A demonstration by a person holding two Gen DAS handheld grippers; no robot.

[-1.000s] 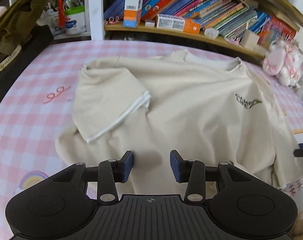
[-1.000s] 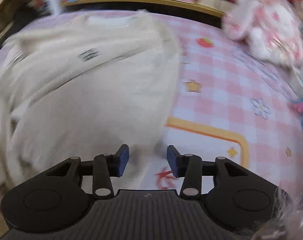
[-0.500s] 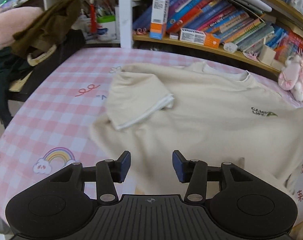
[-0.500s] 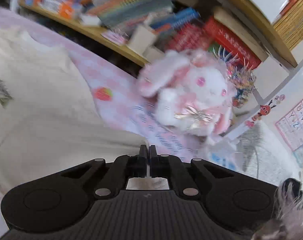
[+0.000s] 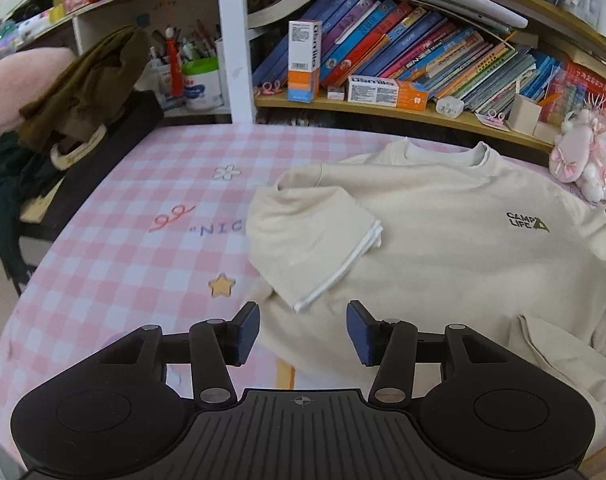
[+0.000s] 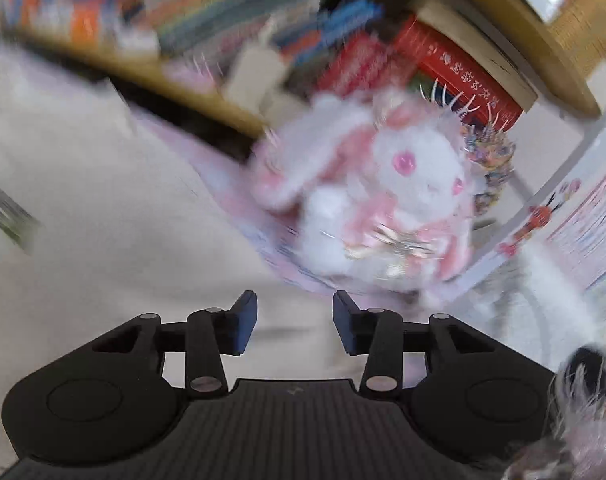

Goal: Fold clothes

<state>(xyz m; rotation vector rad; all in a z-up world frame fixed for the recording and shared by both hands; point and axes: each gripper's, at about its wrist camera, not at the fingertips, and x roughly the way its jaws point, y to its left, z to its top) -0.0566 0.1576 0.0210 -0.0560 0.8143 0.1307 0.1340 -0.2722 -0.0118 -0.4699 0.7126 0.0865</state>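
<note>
shirt: cream tee (image 5: 443, 248) flat on the pink-check worktop (image 5: 143, 248), collar twd the bookshelf (image 5: 383, 108), front up w/ the small "CAMP LIFE" logo showing
sleeve: one sleeve (image 5: 315, 236) folded in over the chest, white hem on top
left claw: (image 5: 303, 332) wide open, nothing in it, hovering over the near hem of the tee
right claw: (image 6: 295, 328) also open, empty, over the tee's edge; view is rly blurry
other stuff: pink/white plush bunny (image 6: 387, 200) just past the shirt on the right side
</note>
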